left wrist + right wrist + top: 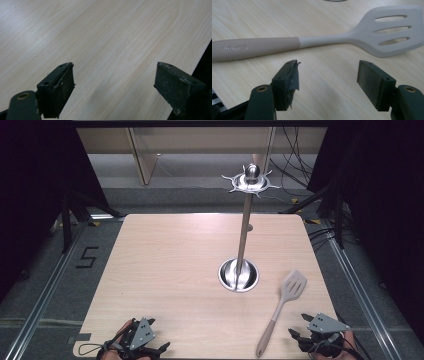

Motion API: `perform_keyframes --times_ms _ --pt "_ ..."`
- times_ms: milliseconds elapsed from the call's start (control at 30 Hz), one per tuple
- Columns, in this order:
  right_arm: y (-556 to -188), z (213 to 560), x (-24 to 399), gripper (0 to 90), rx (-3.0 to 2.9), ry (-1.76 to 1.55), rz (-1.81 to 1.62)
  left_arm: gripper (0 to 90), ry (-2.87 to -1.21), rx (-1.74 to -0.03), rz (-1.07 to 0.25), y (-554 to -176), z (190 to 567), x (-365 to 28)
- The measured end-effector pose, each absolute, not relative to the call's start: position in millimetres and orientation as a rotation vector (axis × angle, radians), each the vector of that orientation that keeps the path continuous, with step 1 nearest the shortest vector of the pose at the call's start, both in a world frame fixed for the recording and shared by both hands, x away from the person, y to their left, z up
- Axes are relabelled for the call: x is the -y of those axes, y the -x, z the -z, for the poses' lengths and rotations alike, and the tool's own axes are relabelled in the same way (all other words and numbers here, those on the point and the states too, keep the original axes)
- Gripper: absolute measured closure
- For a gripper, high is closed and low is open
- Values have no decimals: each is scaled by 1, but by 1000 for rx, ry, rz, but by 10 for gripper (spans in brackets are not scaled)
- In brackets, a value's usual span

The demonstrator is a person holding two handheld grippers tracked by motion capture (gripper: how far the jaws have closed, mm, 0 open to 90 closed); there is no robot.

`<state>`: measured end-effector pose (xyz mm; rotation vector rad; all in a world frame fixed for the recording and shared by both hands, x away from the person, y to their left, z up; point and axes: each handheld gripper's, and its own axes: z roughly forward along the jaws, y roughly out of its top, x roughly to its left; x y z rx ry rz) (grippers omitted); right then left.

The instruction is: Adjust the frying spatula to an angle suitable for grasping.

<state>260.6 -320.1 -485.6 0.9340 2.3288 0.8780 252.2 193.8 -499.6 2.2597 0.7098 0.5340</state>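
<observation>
Black jaws of the right gripper [306,326] stand wide apart, nothing between them, at the table's [165,270] near right edge. Left gripper [145,340] likewise spread and empty at the near left edge. Slotted spatula [281,309] lies flat just beyond the right gripper, pink handle [254,48] nearest, head toward the steel utensil stand [239,274]. Looks like pre-grasp: next move likely needs the jaws straddling the handle. Plenty of bare wood left of the stand; right edge close.

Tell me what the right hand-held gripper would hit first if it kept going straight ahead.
Probably the spatula: its handle lies crosswise just beyond the open right hand-held gripper, with only bare table between them.
</observation>
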Motion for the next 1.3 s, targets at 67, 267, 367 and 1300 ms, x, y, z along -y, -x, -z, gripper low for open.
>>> perform_keyframes --times_ms 67,267,367,1300 --pt "-261 485 318 341 -2357 -920 -871 153 -2260 -711 -533 -252 500 -194" --pt "-267 482 309 336 -2429 -806 -855 153 -2262 -713 -535 -252 500 -194" --pt "-269 479 303 331 -2458 -741 -876 153 -2250 -714 -527 -252 500 -194" --pt "-307 474 263 402 -2766 -156 -560 153 -2253 -721 -531 -253 499 -195"
